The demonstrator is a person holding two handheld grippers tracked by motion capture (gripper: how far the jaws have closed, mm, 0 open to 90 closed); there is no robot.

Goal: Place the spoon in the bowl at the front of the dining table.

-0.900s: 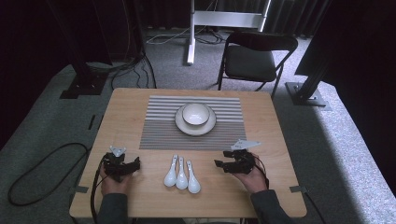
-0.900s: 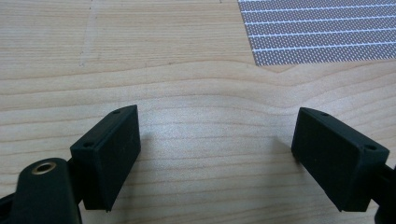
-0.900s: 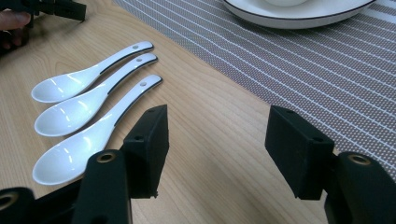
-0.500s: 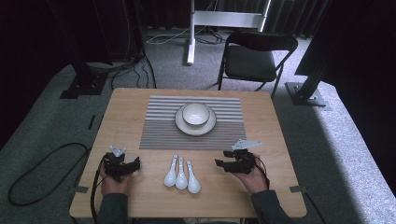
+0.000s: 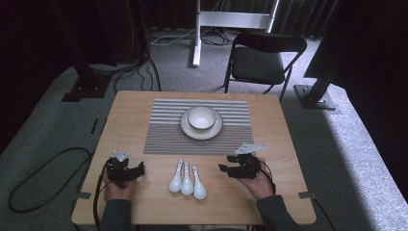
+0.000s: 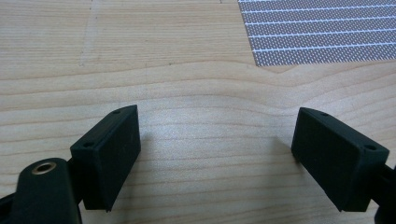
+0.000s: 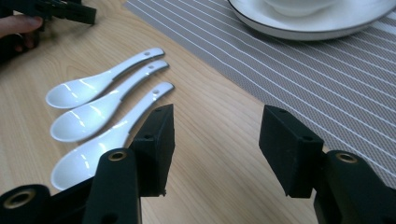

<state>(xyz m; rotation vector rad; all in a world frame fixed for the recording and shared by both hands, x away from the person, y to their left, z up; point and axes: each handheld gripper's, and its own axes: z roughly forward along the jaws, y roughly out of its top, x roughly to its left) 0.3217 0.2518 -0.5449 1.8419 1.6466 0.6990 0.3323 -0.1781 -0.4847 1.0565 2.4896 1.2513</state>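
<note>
Spoons [image 5: 186,176] lay between both spread tongs, left [image 5: 126,169] and right [image 5: 234,164], near the worktop's [image 5: 130,106] front edge; neither touched them.

Bare wood between spoons [image 5: 186,177] and placemat [image 5: 199,126]

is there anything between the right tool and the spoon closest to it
Nothing visible. Only bare tabletop lies between the open right tool and the nearest spoon; in the right gripper view that spoon lies just beside the tool's jaw.
</note>
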